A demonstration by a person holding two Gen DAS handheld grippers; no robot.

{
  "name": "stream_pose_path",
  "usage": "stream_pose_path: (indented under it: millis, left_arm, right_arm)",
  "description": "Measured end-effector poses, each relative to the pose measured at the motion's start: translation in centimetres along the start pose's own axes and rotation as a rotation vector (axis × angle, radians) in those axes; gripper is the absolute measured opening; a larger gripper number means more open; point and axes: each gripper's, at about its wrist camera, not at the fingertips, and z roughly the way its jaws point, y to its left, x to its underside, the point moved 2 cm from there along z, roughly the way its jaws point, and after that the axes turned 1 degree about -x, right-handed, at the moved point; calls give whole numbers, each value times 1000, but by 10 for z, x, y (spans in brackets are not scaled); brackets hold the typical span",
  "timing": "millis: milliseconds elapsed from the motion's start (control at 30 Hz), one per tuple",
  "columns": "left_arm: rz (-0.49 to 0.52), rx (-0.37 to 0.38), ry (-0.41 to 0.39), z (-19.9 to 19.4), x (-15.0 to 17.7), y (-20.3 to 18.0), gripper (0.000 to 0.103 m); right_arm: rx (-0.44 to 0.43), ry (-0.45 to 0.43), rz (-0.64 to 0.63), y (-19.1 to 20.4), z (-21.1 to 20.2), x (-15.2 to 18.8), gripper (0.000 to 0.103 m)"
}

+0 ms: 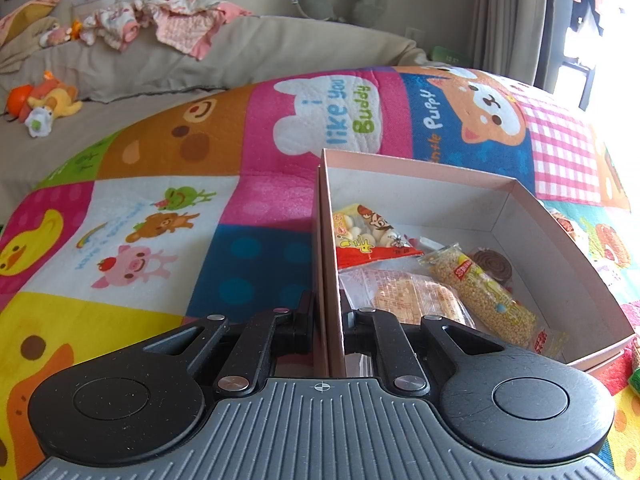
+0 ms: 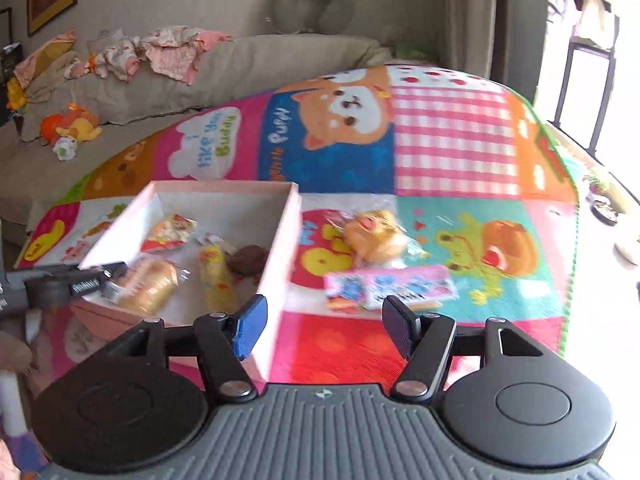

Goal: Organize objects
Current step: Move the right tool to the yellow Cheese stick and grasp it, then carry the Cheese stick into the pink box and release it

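Left claw (image 1: 328,320) was clenched on the near-left wall of the pink cardboard box (image 1: 420,168), one finger inside, one outside, pinning the box in place on the patchwork play mat (image 1: 160,208).

Box sat lower right in the left wrist view, centre-left in the right wrist view. Already inside:
- red-and-yellow snack bag (image 1: 368,236), left side
- clear-wrapped pastry (image 1: 404,296), near wall
- puffed grain bar (image 1: 484,292), middle
- brown round biscuit (image 1: 492,266), behind the bar

Right claw (image 2: 324,330) was released, blue pads spread wide, nothing between them. It hung low in the frame just over the box's near-right corner.

Still loose on the mat, right of the box in the right wrist view:
- wrapped bun (image 2: 374,236), mid-frame
- pink-and-blue flat packet (image 2: 390,288), just below the bun, nearest the claw

Frame was motion-blurred, so the packet's print was unreadable; probably sweets or stationery.

Step in hand, as I read it: between placements, right claw empty and going for the next item while the left held the box steady.

Next move calls for: swing the right claw rightward onto the flat packet and come down with the pads straddling its short width. The packet lay flat on soft fabric, so the pads would need to press into the mat to catch an edge. Left grip should stay put so the box doesn't skid.
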Motion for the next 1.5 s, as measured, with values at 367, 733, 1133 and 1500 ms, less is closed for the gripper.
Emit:
stream_pose_path:
  millis: [367,733,1133,1500]
  left_arm:
    - [5,-5,1,0,0,-1,12]
    - [3,-3,4,0,1,-1,12]
    - [3,-2,4,1,1,-1,12]
    - [-4,3,1,0,0,0,12]
  right_arm:
    - [128,113,318,-86,-13,91,70]
    - [55,142,170,-46,-1,99,33]
    - [-44,225,162,-30,-32,116,22]
    - [-199,183,133,11,-54,89,21]
